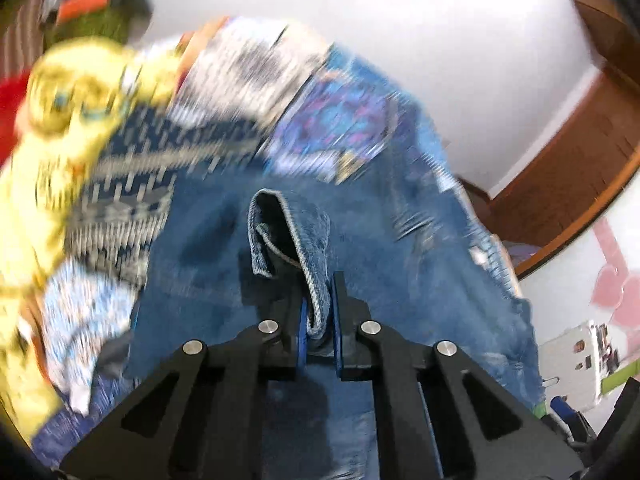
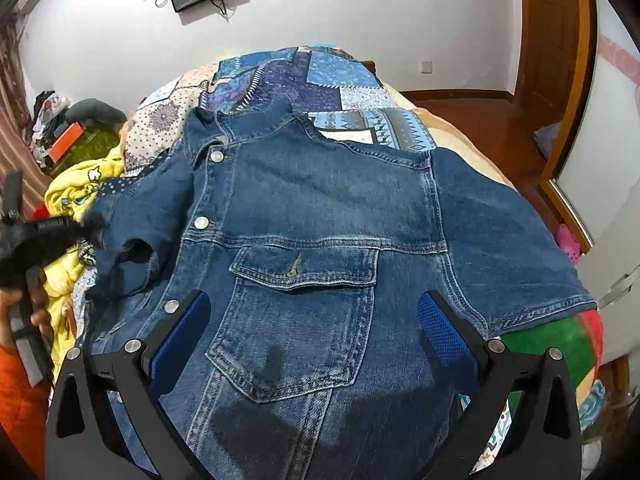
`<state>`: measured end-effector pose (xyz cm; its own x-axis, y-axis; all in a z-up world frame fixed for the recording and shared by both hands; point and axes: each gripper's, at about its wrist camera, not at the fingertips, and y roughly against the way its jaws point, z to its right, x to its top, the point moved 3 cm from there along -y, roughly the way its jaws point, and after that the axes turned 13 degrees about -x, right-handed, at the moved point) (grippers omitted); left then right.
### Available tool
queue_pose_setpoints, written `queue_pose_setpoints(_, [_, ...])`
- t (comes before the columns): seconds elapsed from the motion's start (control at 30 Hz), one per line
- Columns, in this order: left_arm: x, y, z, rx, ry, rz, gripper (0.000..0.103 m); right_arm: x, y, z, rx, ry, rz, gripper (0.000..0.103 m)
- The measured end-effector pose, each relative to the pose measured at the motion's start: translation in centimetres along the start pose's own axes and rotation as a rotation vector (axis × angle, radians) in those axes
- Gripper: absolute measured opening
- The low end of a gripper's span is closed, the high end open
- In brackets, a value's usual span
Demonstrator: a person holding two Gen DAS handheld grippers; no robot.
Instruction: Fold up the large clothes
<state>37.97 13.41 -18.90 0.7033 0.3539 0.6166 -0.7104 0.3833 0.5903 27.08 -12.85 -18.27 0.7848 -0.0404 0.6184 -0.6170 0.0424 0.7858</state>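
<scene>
From the left wrist, the left gripper (image 1: 320, 312) had its jaws pinched on a sleeve cuff (image 1: 288, 236) of the denim jacket (image 1: 392, 248), everything behind blurred. From the right wrist, the right gripper (image 2: 314, 320) hung with jaws spread wide above the jacket's chest pocket (image 2: 296, 320), the jacket lying flat across the patchwork bedspread (image 2: 312, 76), collar toward the far edge.

Left wrist feed is a smeary mess for me: heavy motion blur over the yellow blanket (image 1: 60, 128) and patchwork bedspread (image 1: 332, 116), only the denim cuff (image 1: 292, 248) near the lens looks sharp. Right wrist view is crisp, evenly lit by soft room light, white wall (image 2: 360, 12) bright but not blown out. Dark soft shadows sit on the denim jacket (image 2: 320, 208) below its pocket. Both views bend hard at the edges, with black vignetted corners.
</scene>
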Motion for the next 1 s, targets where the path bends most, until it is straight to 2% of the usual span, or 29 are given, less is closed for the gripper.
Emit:
queue_pose_setpoints(0.1, [2.5, 0.5, 4.7, -0.048, -0.113, 0.048, 0.007, 0.1, 0.6, 0.4, 0.002, -0.004, 0.017, 0.103])
queue_pose_setpoints(0.2, [4.0, 0.1, 9.8, -0.113, -0.209, 0.063, 0.006, 0.2, 1.1, 0.8, 0.003, -0.014, 0.03, 0.103])
queue_pose_setpoints(0.37, [3.4, -3.0, 15.9, -0.205, -0.286, 0.002, 0.006, 0.4, 1.7, 2.6, -0.01, -0.045, 0.054, 0.103])
queue_pose_setpoints(0.5, [0.2, -7.4, 18.6, -0.234, -0.32, -0.105, 0.005, 0.3, 1.7, 4.5, -0.038, -0.068, 0.053, 0.103])
queue_pose_setpoints(0.67, [-5.4, -12.6, 19.6, -0.264, -0.305, -0.271, 0.005, -0.2, 1.2, 6.9, -0.086, -0.085, 0.03, 0.103])
queue_pose_setpoints(0.83, [-10.6, -14.9, 21.2, -0.305, -0.295, -0.393, 0.005, -1.0, 0.6, 9.4, -0.137, -0.111, 0.001, 0.103])
queue_pose_setpoints(1.0, [-14.2, -17.2, 21.9, -0.251, -0.36, -0.528, 0.005, -1.5, 0.4, 10.8, -0.17, -0.126, -0.016, 0.103])
